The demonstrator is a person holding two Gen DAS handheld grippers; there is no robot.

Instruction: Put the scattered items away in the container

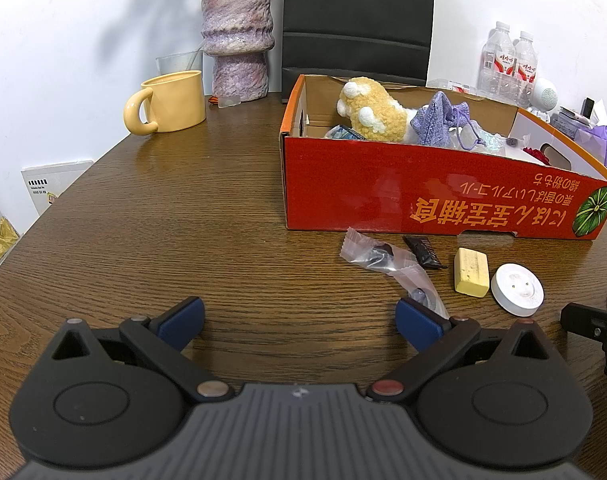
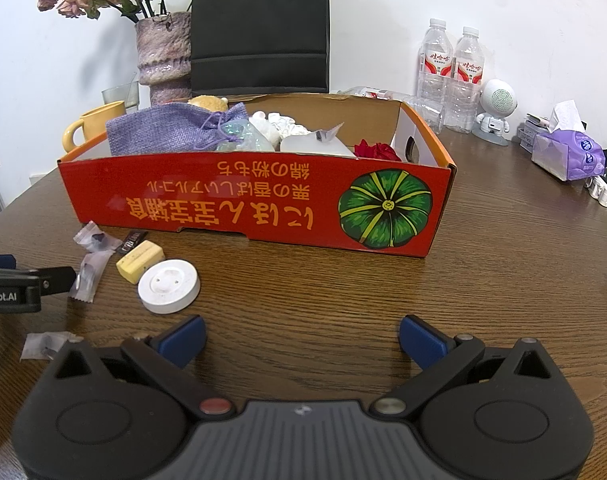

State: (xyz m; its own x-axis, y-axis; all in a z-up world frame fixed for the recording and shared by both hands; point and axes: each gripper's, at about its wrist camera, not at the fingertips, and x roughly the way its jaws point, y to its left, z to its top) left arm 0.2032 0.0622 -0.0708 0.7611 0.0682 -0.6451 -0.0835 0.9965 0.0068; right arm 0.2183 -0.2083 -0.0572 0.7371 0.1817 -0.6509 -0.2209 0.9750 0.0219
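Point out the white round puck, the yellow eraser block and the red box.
white round puck (image 2: 168, 286): right wrist view, on its flat top face.
yellow eraser block (image 1: 471, 271): left wrist view, on its top face.
red box (image 2: 263, 200): right wrist view, on its printed front wall.

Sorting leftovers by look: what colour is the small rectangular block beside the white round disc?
Pale yellow block, clearest in the left wrist view.

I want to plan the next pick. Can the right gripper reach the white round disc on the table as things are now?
Probably yes. The right gripper is open and holds nothing, and the white disc lies just ahead to its left on bare table, with nothing between; the yellow block lies behind it.
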